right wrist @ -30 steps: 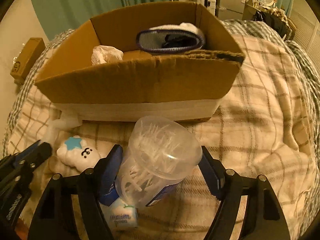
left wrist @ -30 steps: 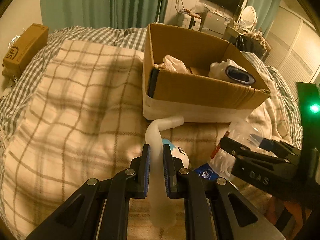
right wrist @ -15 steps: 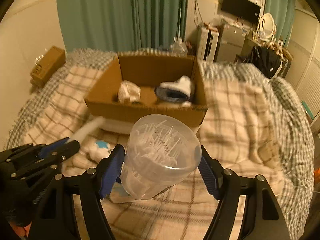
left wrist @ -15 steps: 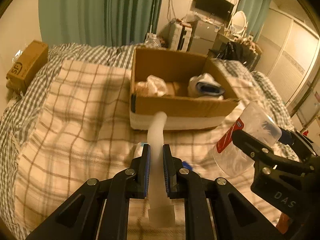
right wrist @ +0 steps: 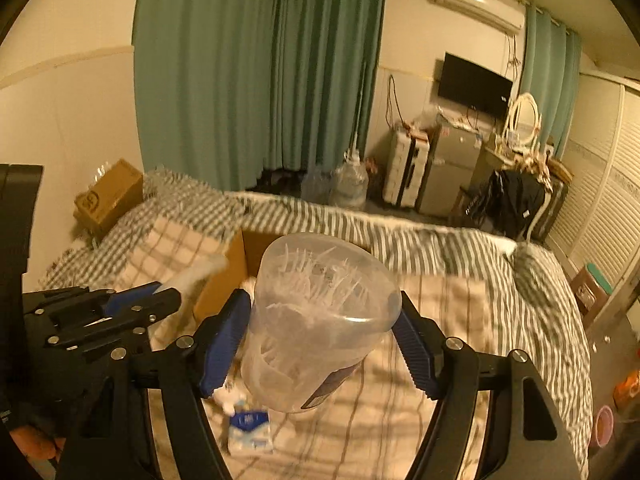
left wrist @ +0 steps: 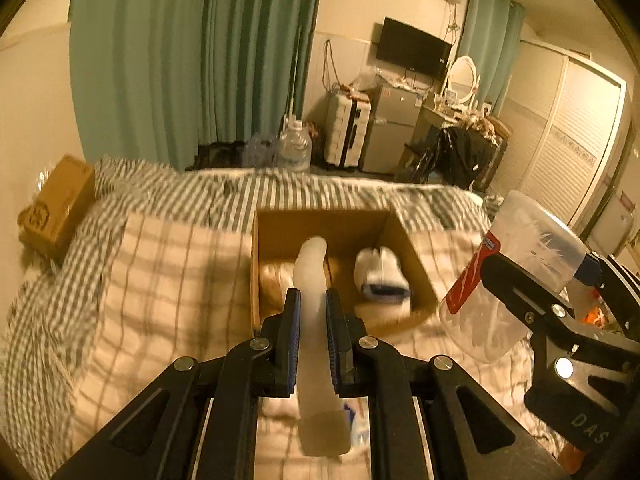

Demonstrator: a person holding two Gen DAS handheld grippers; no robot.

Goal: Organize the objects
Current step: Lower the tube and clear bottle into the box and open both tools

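My left gripper is shut on a white curved tube, held in the air in front of the open cardboard box on the bed. A white sock-like bundle lies in the box. My right gripper carries a clear plastic jar of thin white sticks above the plaid blanket. Its jaws are closing, with the blue pads pressing the jar's sides. In the right wrist view, the left gripper and tube show at the left. The right gripper and jar show at the right of the left wrist view.
A small blue and white packet lies on the blanket below the jar. A brown carton sits at the bed's far left. Beyond the bed stand water jugs, a suitcase, a small fridge and green curtains.
Both grippers have risen with the tube and the jar still in them. The box and bed now look lower and farther away, and more of the room is in view.
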